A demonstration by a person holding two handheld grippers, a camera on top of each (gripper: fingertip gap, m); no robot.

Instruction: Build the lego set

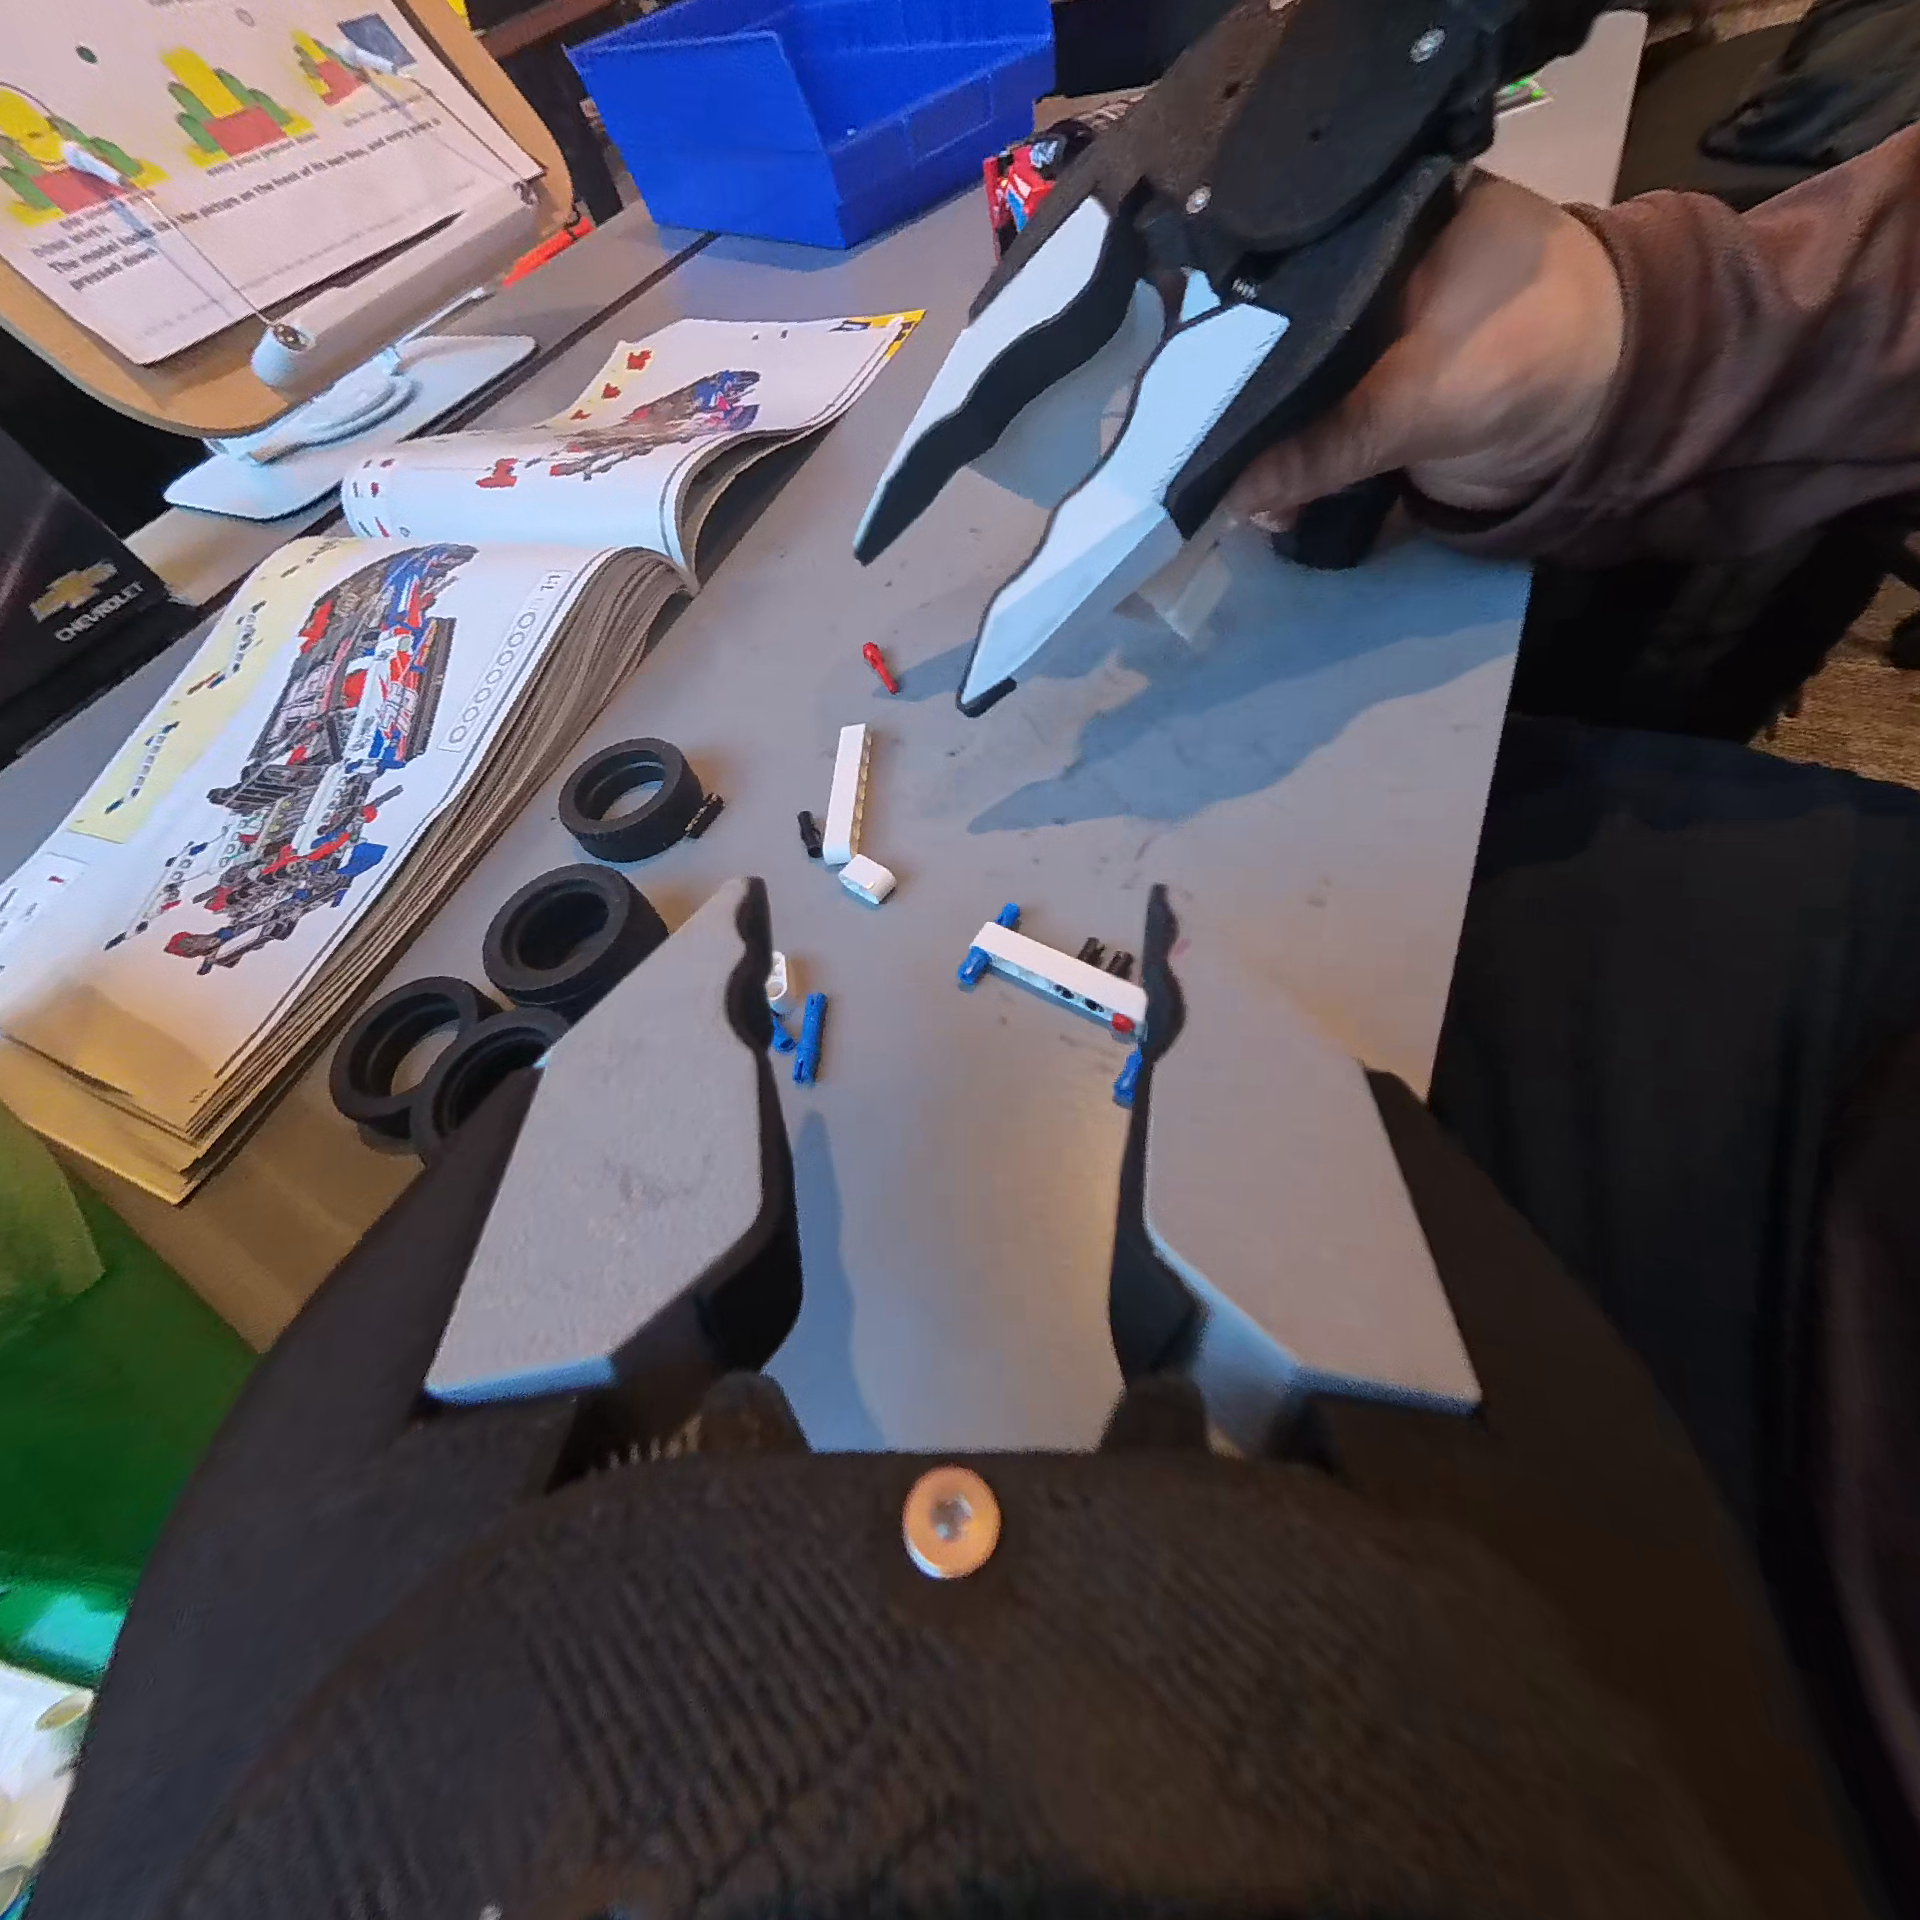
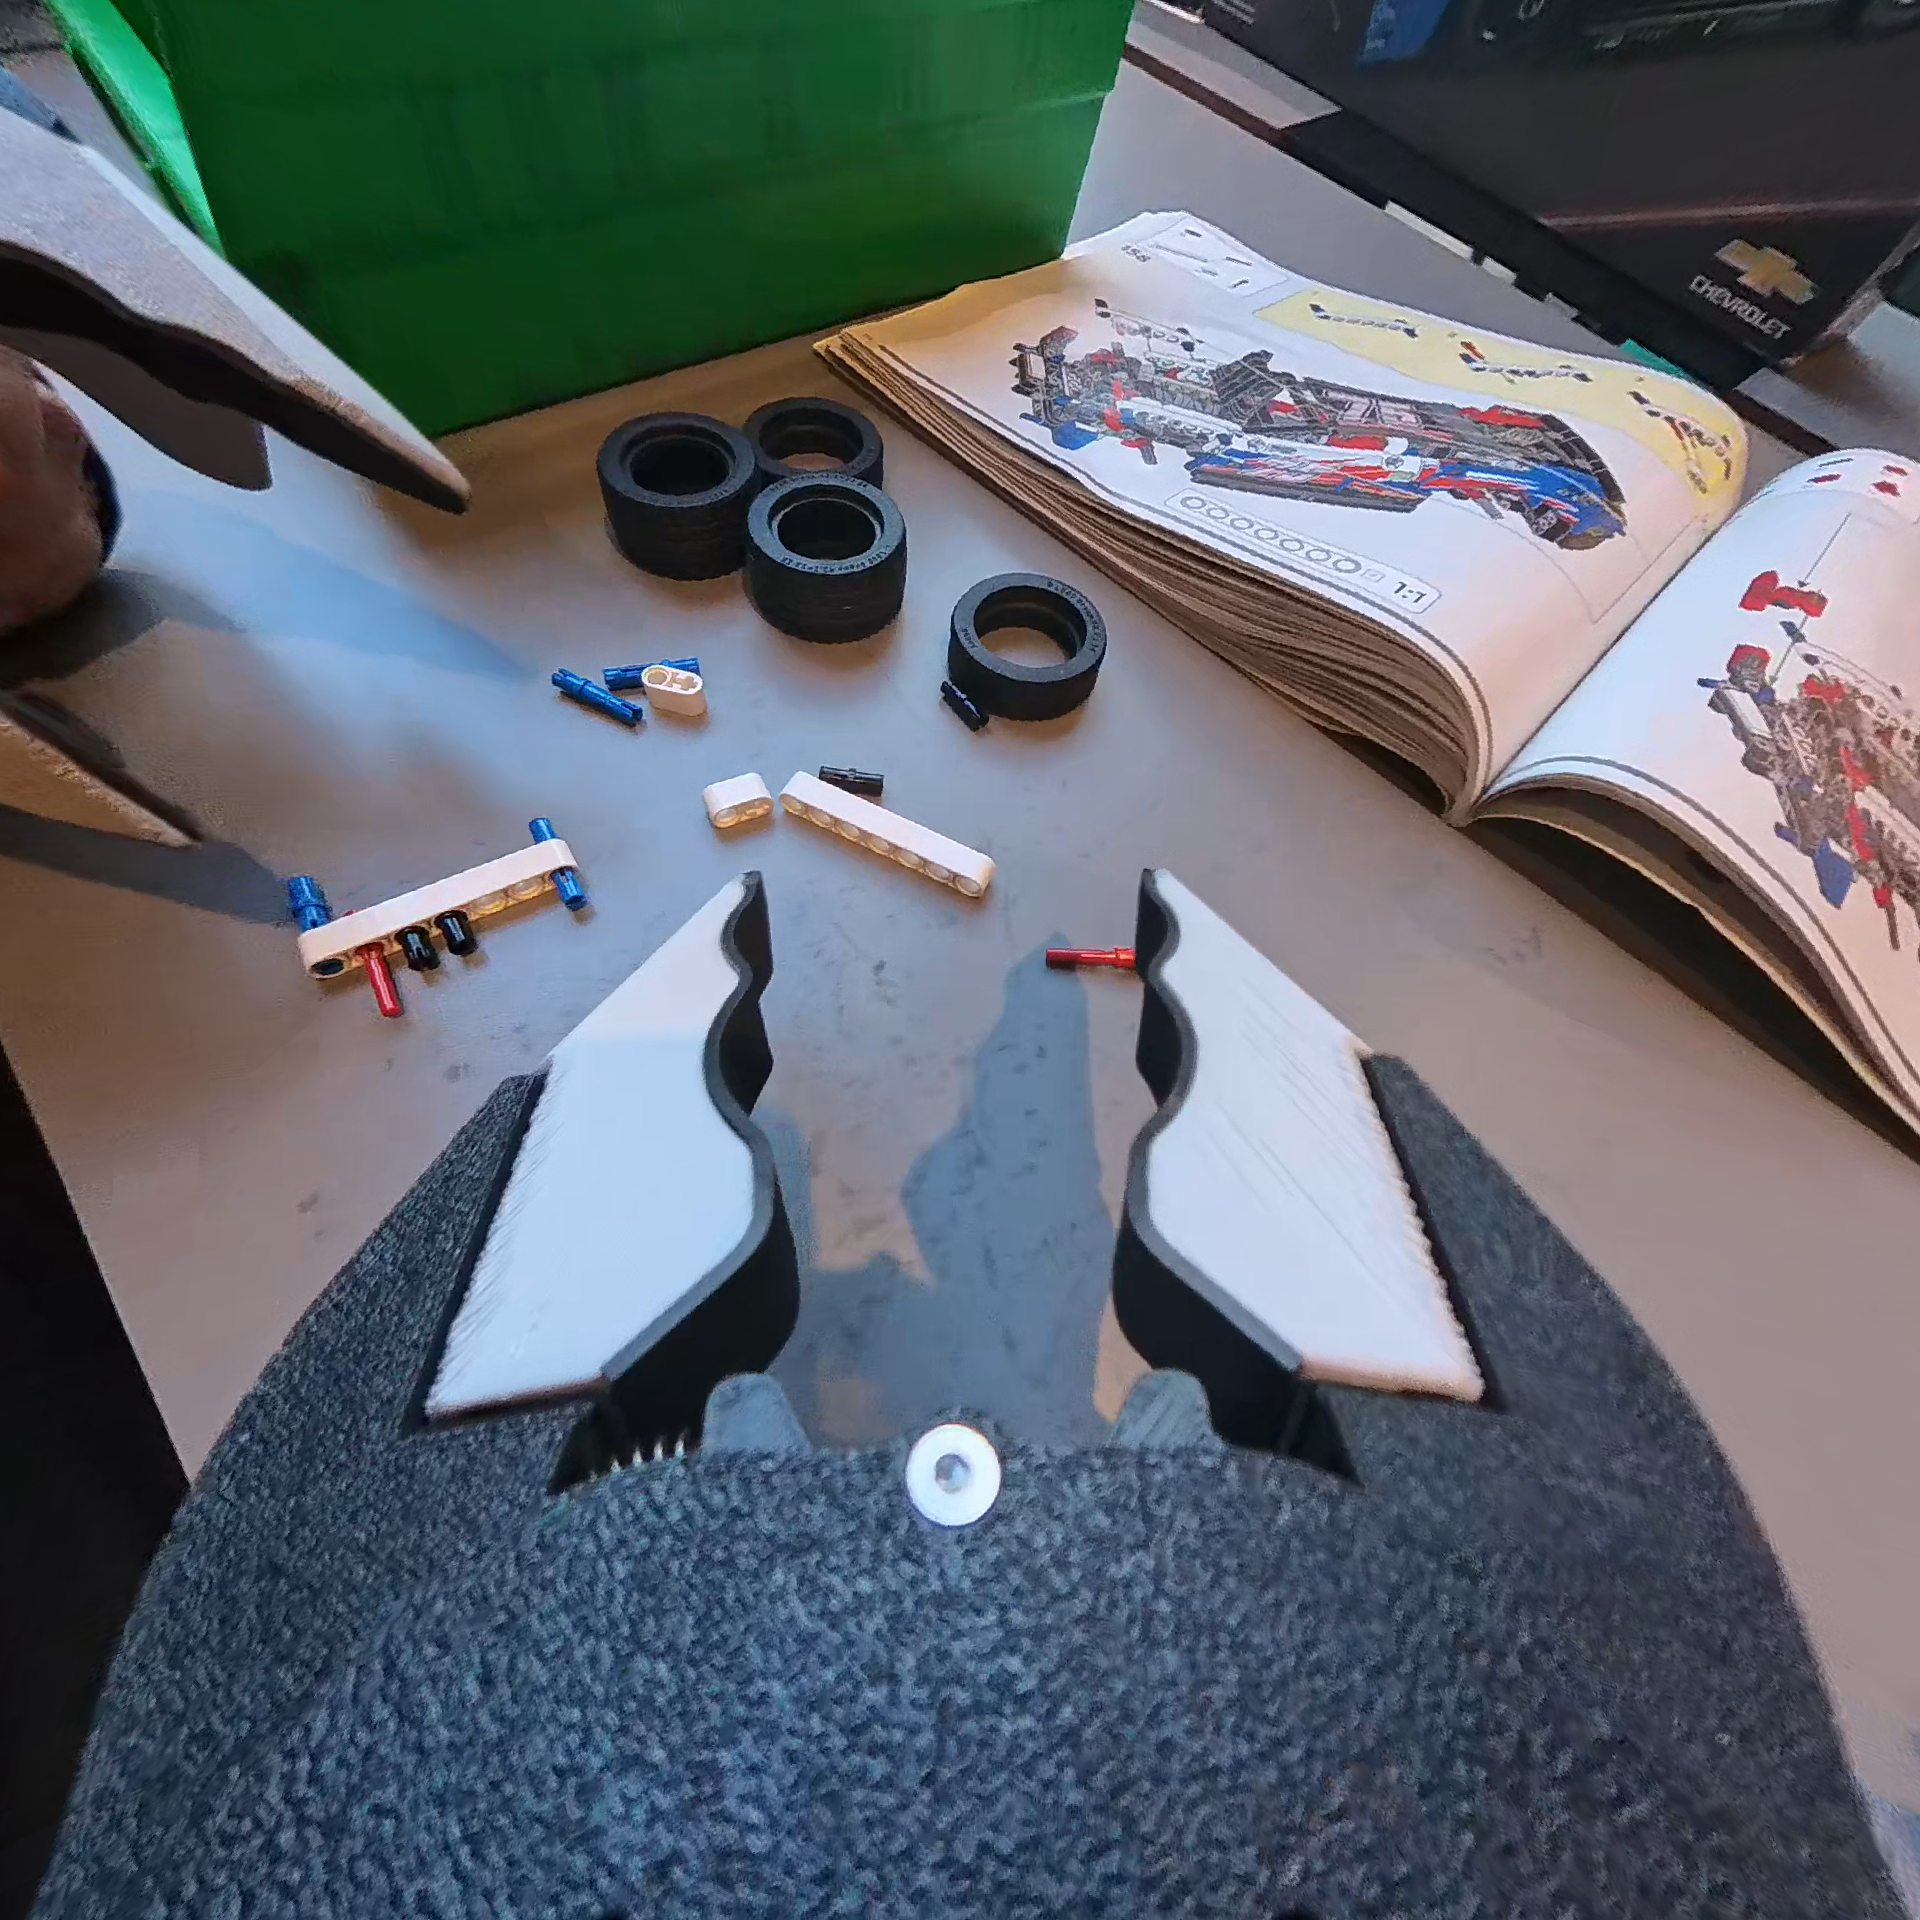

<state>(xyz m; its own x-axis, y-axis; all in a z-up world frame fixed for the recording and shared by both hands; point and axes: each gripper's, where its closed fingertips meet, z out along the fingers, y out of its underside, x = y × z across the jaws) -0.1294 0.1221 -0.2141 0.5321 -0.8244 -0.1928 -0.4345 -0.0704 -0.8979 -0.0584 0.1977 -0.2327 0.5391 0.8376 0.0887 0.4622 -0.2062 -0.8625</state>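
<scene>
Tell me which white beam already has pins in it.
The white beam nearest the left gripper: blue, black and red pins fill it. The longer beam lies bare.

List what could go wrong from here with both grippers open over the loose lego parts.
1. The loose red pin lies right at the right gripper fingertip; a careless approach could flick it away.
2. The left gripper hangs over the white beam with pins; closing on it might knock out the protruding black pins.
3. The blue pins and small white connector are tightly clustered, so a grab might catch the wrong piece.
</scene>
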